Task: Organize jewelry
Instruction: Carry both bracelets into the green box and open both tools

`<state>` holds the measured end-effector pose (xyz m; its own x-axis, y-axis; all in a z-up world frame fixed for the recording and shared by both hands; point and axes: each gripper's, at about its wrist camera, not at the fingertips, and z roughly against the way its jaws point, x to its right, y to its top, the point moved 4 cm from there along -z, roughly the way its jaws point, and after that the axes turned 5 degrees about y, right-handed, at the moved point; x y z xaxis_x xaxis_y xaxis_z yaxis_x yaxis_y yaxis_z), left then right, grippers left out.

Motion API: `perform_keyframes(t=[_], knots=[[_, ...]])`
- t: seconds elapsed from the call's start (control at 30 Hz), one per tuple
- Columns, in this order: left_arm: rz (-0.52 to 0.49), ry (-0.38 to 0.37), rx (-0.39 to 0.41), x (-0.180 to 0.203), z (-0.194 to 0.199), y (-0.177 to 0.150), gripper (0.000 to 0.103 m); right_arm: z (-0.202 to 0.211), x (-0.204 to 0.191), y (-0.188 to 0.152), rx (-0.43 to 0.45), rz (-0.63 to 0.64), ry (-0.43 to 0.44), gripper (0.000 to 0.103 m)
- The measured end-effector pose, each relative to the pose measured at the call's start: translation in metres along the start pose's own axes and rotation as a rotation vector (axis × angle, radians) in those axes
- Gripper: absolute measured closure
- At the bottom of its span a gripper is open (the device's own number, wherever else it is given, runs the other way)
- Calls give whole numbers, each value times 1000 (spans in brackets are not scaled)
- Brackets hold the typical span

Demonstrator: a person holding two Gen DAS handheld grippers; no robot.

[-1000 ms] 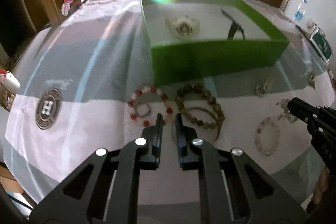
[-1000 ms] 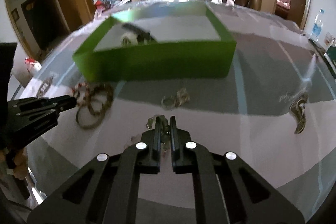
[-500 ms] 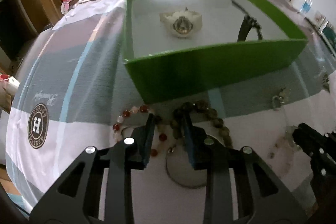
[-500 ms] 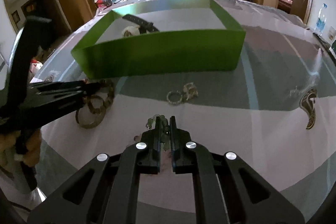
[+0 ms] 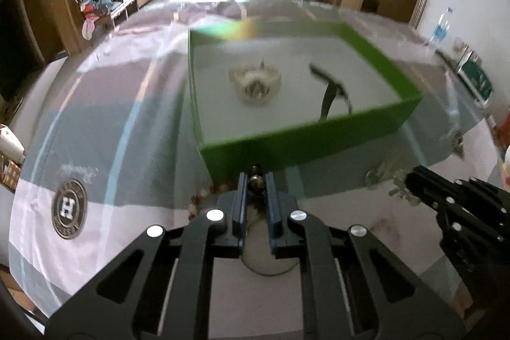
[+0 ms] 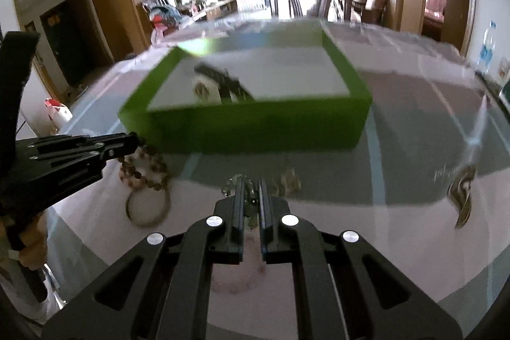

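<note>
Jewelry sorting at a cloth-covered table (image 5: 95, 123). The left gripper (image 5: 256, 177) has its jaws closing on a brown bead bracelet (image 6: 145, 171), one bead caught between the tips, just in front of the green box (image 5: 302, 145). The right gripper (image 6: 248, 187) is closed on a pale green bead bracelet (image 6: 231, 185), near the box's front wall. Inside the box lie a white watch (image 5: 255, 82) and a black watch (image 5: 331, 88). A thin metal bangle (image 6: 146, 209) rests on the cloth beneath the brown beads.

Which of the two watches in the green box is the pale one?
The cream watch, lying left in the green box; the other watch, toward the right wall, has a dark strap.
</note>
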<state>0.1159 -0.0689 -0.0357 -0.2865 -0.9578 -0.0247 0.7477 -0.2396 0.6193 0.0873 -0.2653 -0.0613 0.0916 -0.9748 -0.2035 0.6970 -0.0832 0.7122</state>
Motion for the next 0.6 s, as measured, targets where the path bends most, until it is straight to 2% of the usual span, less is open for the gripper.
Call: perform_keyframes(t=[0.1, 0.23, 0.47, 0.6], knots=[[19, -10, 41, -4, 12, 13, 92, 7, -4, 17, 55, 4, 2, 95], [92, -39, 95, -9, 22, 28, 92, 7, -8, 35, 123, 17, -7, 95], [216, -115, 118, -18, 5, 46, 92, -16, -21, 57, 219, 54, -44, 95], [309, -170, 171, -30, 11, 57, 92, -16, -25, 69, 303, 81, -69, 95]])
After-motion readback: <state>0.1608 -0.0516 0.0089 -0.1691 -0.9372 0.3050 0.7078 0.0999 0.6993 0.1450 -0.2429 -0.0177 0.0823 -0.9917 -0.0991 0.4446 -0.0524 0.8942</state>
